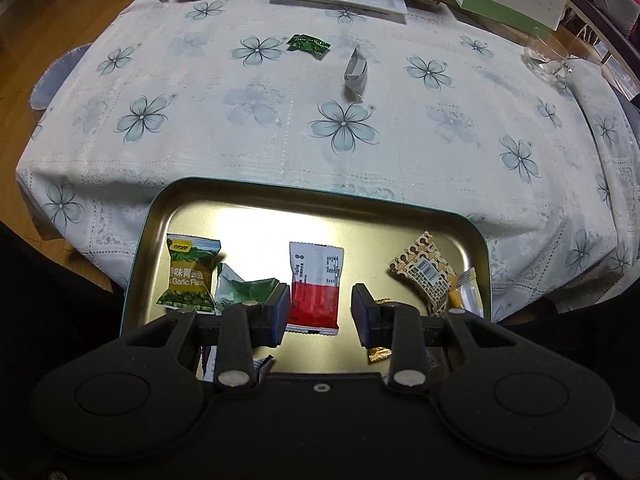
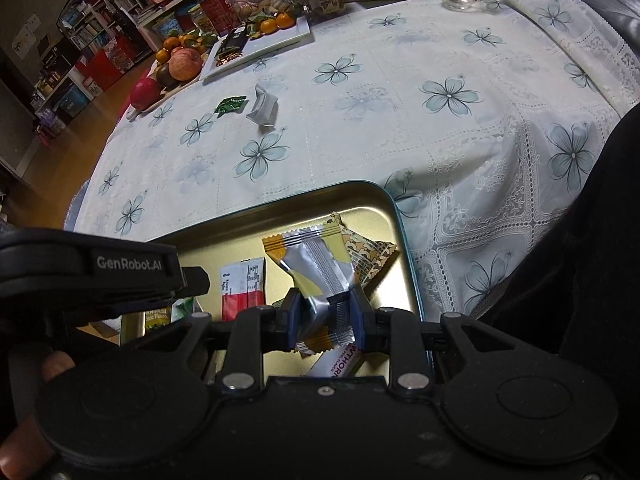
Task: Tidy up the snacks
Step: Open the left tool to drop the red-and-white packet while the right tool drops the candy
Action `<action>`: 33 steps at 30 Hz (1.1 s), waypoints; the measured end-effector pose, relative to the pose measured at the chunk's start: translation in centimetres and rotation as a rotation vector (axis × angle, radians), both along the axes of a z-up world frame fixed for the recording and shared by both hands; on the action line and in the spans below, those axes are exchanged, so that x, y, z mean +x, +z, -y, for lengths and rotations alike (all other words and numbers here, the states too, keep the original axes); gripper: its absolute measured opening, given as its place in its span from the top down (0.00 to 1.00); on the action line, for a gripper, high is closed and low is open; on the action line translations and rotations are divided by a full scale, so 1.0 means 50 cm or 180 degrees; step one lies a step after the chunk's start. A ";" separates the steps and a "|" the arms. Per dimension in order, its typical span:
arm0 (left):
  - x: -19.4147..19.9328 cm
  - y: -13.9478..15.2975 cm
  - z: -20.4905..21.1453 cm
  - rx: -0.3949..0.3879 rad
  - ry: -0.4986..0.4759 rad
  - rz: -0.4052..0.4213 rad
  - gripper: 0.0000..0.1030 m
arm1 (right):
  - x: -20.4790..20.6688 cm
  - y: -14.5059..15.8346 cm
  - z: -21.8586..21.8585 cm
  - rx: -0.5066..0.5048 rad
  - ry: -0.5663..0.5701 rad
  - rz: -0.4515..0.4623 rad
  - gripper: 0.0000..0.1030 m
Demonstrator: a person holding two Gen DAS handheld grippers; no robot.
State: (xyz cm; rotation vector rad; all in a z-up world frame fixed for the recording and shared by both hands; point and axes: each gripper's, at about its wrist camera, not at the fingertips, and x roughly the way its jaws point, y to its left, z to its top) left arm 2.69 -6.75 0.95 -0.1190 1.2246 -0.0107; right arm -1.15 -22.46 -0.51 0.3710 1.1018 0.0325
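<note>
Task well advanced: several packets already lie in the metal tin (image 1: 478, 240), the right gripper (image 2: 326, 320) pinches a silver-and-yellow snack packet (image 2: 316, 276) over it, the left gripper (image 1: 320, 312) hovers wide and empty — a green packet (image 1: 309, 45) and silver packet (image 1: 355, 74) remain on the tablecloth well beyond the fingers.

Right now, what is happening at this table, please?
A person is sorting snack packets into a gold metal tray at the table's near edge. The right hand-held gripper is shut on a silver and yellow snack packet above the tray. The left hand-held gripper is open and empty, over a red and white packet. A green candy wrapper and a silver packet lie out on the floral tablecloth.
</note>
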 end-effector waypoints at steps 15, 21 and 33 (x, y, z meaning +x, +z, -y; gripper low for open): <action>-0.070 -0.022 -0.053 0.0320 0.0123 -0.0024 0.59 | -0.007 -0.006 -0.055 -0.0217 0.0453 0.0030 0.79; -0.073 -0.030 -0.058 0.0308 0.0149 -0.0067 0.59 | -0.007 -0.004 -0.056 -0.0190 0.0456 0.0044 0.73; -0.076 -0.044 -0.057 0.0379 0.0108 -0.0127 0.59 | 0.002 -0.016 -0.048 -0.0155 0.0369 -0.0092 0.65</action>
